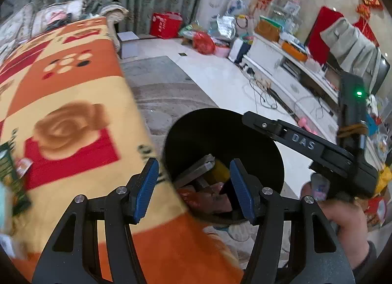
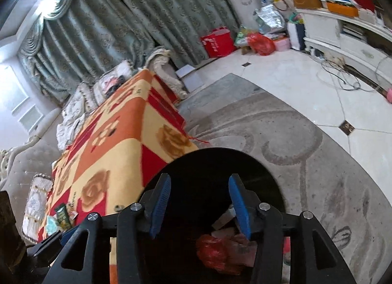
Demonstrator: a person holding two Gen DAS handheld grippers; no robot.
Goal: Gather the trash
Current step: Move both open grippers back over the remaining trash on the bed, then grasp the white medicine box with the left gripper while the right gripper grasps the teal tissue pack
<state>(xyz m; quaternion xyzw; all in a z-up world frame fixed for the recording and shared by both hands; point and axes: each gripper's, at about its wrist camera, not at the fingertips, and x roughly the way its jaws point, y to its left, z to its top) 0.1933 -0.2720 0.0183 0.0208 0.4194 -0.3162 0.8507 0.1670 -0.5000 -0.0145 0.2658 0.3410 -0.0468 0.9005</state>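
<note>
A black round trash bin [image 1: 220, 132] stands on the rug beside the blanket-covered sofa [image 1: 73, 102]. Inside it lie a grey box, a yellow piece [image 1: 220, 171] and pinkish wrappers [image 1: 210, 198]. My left gripper [image 1: 193, 186] is open and empty, over the bin's near rim. My right gripper [image 2: 199, 204] is open and empty above the bin's mouth [image 2: 215, 161]; it also shows in the left wrist view [image 1: 250, 117] over the bin's far rim. Red and pink wrappers [image 2: 215, 252] lie in the bin. A green packet [image 2: 62, 216] and small wrappers [image 2: 51, 226] lie on the blanket.
A patterned grey rug [image 2: 306, 161] covers the floor by the sofa, white tiles [image 2: 294, 80] beyond. A white TV cabinet [image 1: 281, 63] with cables stands at the right. Red bags [image 1: 166, 24] and boxes sit by the green curtains [image 2: 122, 14].
</note>
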